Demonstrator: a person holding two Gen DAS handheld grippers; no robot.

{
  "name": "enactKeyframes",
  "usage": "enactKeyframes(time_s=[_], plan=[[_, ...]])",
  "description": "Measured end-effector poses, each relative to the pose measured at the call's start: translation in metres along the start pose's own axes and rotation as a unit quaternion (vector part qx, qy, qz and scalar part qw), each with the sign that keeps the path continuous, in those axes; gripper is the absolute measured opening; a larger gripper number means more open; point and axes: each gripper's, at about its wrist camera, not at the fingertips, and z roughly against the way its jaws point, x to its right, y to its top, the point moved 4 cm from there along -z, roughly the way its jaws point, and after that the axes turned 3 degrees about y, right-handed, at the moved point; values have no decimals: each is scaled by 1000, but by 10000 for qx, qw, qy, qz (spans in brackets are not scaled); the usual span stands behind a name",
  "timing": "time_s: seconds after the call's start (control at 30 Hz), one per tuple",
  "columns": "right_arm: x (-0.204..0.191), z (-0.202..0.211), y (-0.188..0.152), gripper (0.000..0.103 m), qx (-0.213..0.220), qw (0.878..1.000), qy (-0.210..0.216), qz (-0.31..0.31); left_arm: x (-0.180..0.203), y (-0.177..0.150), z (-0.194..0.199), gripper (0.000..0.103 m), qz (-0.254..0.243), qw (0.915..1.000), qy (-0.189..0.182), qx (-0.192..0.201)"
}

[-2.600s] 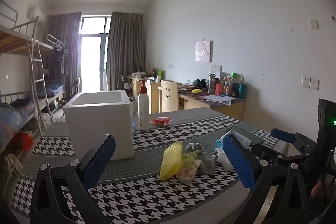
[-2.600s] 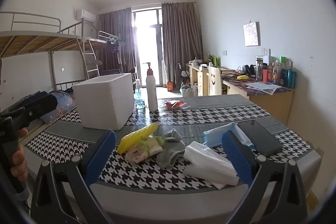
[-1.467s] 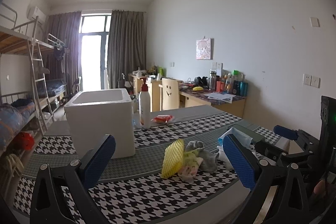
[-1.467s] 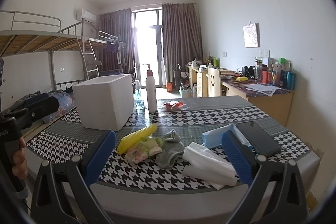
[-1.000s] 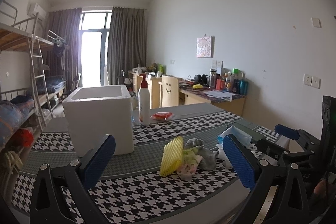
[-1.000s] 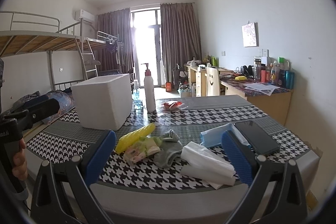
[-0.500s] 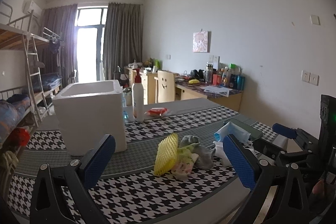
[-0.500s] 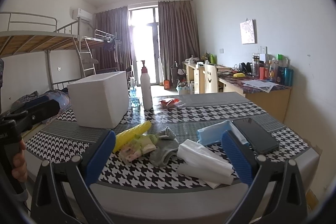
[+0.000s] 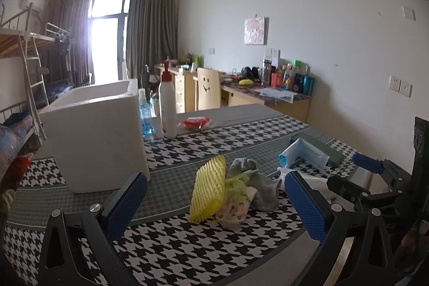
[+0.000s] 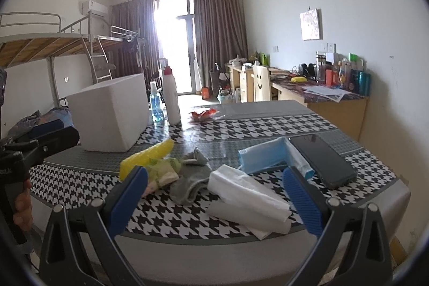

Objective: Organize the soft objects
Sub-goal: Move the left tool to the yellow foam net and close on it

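Observation:
A heap of soft things lies on the houndstooth table: a yellow foam net [image 9: 207, 188] [image 10: 146, 158], a printed cloth [image 9: 236, 201] [image 10: 161, 173] and a grey sock [image 9: 261, 186] [image 10: 191, 180]. White tissues [image 10: 248, 199] and blue face masks [image 10: 268, 156] [image 9: 303, 152] lie to their right. A white foam box [image 9: 93, 136] [image 10: 111, 117] stands open at the left. My left gripper [image 9: 214, 208] is open and empty, just short of the heap. My right gripper [image 10: 214, 203] is open and empty above the tissues.
A black phone [image 10: 323, 160] lies at the table's right end. A white pump bottle [image 9: 167, 109] [image 10: 171, 97], a blue spray bottle [image 10: 155, 103] and a red packet [image 9: 194, 123] stand behind the box. The table's front edge [image 10: 214, 240] is close below my right gripper.
Both grippers have drifted a little closer to the heap and slightly leftward. Both stay open and nothing on the table has moved.

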Motion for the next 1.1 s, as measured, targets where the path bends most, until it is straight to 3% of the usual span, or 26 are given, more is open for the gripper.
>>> enactKeyframes(time_s=[0.47,0.8,1.1], plan=[[15,-25,-11,102,-338,9994,-103,-39,3,-13,-48,101,-241,9973,184,-662],[25,-40,-19,102,-542,9983,-159,-116,0,-24,-77,83,-404,9918,365,-1155],[33,-49,-23,102,-717,9972,-185,-138,-6,-32,-95,50,-227,9881,233,-1500]])
